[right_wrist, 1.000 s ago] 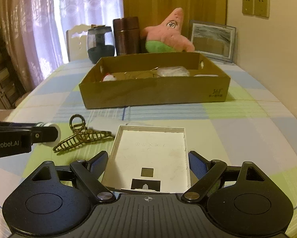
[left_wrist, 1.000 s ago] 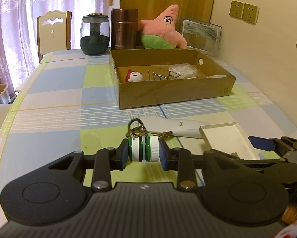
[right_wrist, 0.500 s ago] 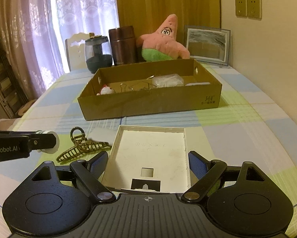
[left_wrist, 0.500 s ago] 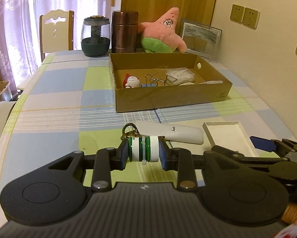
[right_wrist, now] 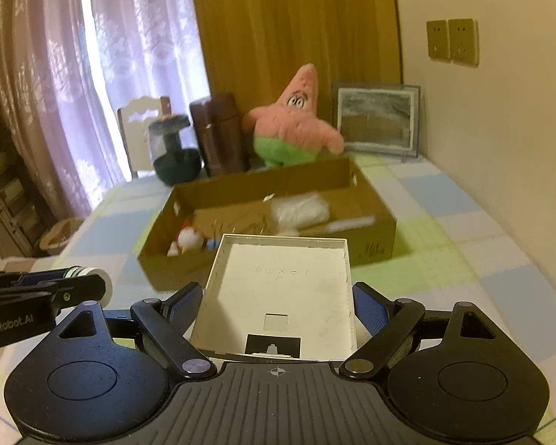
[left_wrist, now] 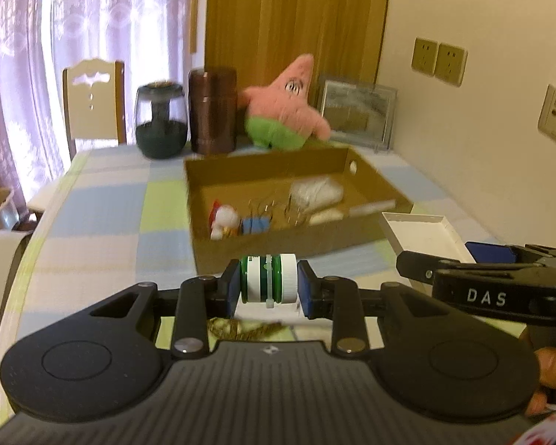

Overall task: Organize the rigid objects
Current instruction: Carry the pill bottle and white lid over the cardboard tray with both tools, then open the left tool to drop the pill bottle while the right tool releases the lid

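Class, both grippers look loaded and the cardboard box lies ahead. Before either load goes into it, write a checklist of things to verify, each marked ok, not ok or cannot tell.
1. Left gripper shut on the green and white bottle, pads on both its ends: ok.
2. Right gripper holds the white tray, pads against its side walls: ok.
3. Tray lifted off the table: cannot tell.
4. Cardboard box open on top: ok.
5. Free floor in the box: ok at its right end; the left and middle hold a small figure, wire clips and a white bag.
6. The two grippers apart from each other: ok, though close, side by side.
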Demonstrator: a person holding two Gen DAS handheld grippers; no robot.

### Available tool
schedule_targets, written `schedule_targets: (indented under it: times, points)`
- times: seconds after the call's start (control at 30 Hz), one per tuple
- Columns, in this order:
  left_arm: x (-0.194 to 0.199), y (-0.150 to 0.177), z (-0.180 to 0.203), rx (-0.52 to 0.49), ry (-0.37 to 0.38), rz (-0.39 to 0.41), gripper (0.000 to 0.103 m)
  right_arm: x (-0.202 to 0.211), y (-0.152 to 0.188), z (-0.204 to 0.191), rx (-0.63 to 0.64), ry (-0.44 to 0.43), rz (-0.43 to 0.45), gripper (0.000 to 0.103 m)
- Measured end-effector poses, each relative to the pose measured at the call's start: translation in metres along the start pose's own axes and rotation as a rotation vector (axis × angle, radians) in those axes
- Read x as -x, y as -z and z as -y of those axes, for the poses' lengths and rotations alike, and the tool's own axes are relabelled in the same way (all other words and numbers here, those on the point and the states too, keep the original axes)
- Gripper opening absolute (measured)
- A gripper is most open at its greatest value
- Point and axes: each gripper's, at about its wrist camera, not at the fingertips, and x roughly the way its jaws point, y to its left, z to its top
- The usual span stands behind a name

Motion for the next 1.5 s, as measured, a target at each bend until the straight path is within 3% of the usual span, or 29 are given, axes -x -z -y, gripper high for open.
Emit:
schedule_targets:
  times: [0.3, 0.63, 1.13, 1.5]
  points:
    - [-0.025, -0.034, 0.007, -0.02, 0.017, 0.03, 0.027, -0.007, -0.052, 0.024, 0.018, -0.014, 0.02, 0.084]
    - [-0.09, -0.056, -0.006, -0.03, 0.0, 0.02, 0.027, -0.059, -0.091, 0.055, 0.058, -0.023, 0.002, 0.084]
    - [-0.185, -0.097, -0.036, -0.027, -0.026, -0.019, 0.027, -0.152, -0.111, 0.086, 0.092, -0.053, -0.07, 0.084]
    - [-0.238, -0.108, -0.044, -0.05, -0.035, -0.075, 0.027, -0.189, -0.115, 0.091, 0.1, -0.05, -0.094, 0.084]
